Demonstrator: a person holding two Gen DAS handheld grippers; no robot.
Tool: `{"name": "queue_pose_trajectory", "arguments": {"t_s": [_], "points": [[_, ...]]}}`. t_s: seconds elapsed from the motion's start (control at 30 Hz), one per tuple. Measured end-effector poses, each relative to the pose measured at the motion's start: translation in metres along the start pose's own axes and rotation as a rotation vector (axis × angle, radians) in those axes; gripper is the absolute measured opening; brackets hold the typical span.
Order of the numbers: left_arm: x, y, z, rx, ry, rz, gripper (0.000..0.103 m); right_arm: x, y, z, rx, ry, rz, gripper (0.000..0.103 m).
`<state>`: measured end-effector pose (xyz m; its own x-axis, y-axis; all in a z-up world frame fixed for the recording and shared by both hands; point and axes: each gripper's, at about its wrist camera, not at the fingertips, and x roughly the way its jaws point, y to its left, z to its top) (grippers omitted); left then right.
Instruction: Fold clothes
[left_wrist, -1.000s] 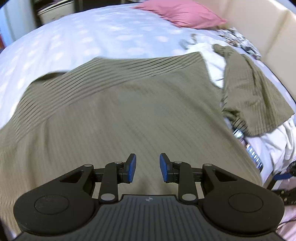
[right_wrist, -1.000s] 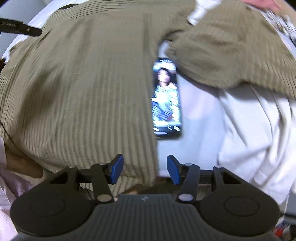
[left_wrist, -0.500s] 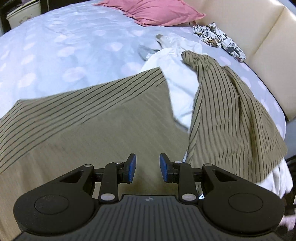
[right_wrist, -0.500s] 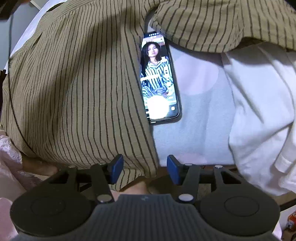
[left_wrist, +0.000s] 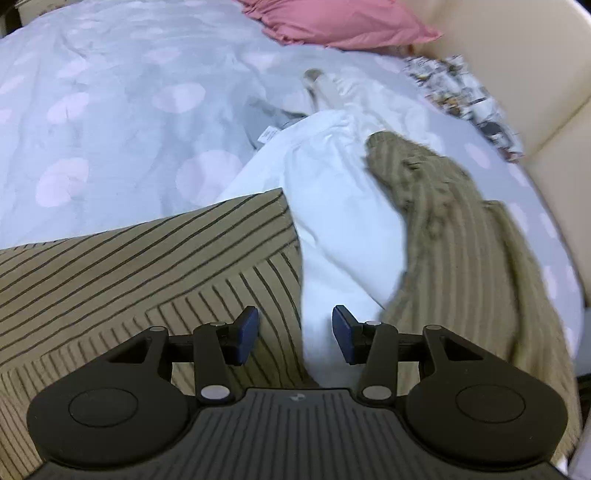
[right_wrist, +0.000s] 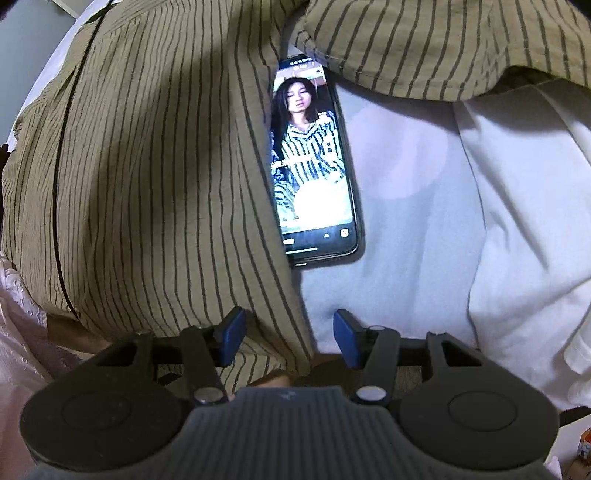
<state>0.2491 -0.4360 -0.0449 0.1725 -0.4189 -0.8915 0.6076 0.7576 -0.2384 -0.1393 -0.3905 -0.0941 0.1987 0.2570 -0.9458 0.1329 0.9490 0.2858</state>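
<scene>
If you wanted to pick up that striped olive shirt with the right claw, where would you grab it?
Probably at the striped olive shirt's side edge, which lies right between the open right gripper's fingers. It is a thin free edge on the bedsheet, so come in low from the near side, clear of the phone it partly covers.

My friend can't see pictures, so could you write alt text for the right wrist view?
An open right gripper hangs over the edge of an olive striped shirt on a bed. A lit phone, partly under the shirt, lies ahead; a white garment lies right.
</scene>
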Motion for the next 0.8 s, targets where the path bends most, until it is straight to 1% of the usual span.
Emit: {"name": "queue_pose_trajectory", "arguments": {"t_s": [0.13, 0.2, 0.3, 0.37, 0.4, 0.47, 0.5, 0.53, 0.57, 0.6, 0.63, 0.67, 0.73, 0.8], "points": [[0.023, -0.001, 0.004, -0.022, 0.008, 0.003, 0.042, 0.003, 0.0, 0.0, 0.005, 0.005, 0.008, 0.058], [0.032, 0.0, 0.004, -0.029, 0.012, 0.02, 0.041, 0.005, 0.001, -0.001, 0.008, 0.007, 0.011, 0.06], [0.041, 0.005, 0.001, -0.027, 0.006, 0.046, 0.031, 0.007, 0.001, -0.001, 0.012, 0.01, 0.017, 0.06], [0.041, 0.011, -0.001, -0.033, 0.0, 0.031, 0.022, 0.007, 0.001, -0.004, 0.017, 0.009, 0.021, 0.06], [0.04, 0.016, -0.001, -0.042, -0.006, 0.019, 0.02, 0.007, 0.001, -0.006, 0.02, 0.005, 0.023, 0.06], [0.037, 0.023, -0.003, -0.06, -0.02, -0.003, 0.01, 0.005, 0.0, -0.012, 0.027, -0.002, 0.027, 0.059], [0.035, 0.026, -0.003, -0.066, -0.027, -0.014, 0.009, 0.004, 0.0, -0.015, 0.03, -0.005, 0.029, 0.054], [0.032, 0.027, -0.004, -0.068, -0.035, -0.025, 0.005, 0.003, -0.001, -0.018, 0.033, -0.009, 0.03, 0.045], [0.028, 0.028, -0.004, -0.067, -0.045, -0.035, 0.004, 0.002, -0.001, -0.021, 0.036, -0.012, 0.032, 0.041], [0.023, 0.029, -0.004, -0.064, -0.055, -0.042, 0.001, 0.001, -0.001, -0.024, 0.04, -0.016, 0.034, 0.032], [0.017, 0.03, -0.004, -0.064, -0.067, -0.052, 0.001, 0.0, -0.001, -0.027, 0.043, -0.019, 0.036, 0.022], [0.01, 0.032, -0.003, -0.066, -0.077, -0.061, 0.001, -0.001, -0.002, -0.03, 0.046, -0.023, 0.038, 0.018], [-0.002, 0.035, -0.001, -0.076, -0.096, -0.08, 0.001, -0.003, -0.002, -0.036, 0.053, -0.03, 0.042, 0.005], [-0.017, 0.039, 0.001, -0.086, -0.12, -0.093, 0.0, -0.005, -0.003, -0.041, 0.06, -0.037, 0.046, 0.004]]}}
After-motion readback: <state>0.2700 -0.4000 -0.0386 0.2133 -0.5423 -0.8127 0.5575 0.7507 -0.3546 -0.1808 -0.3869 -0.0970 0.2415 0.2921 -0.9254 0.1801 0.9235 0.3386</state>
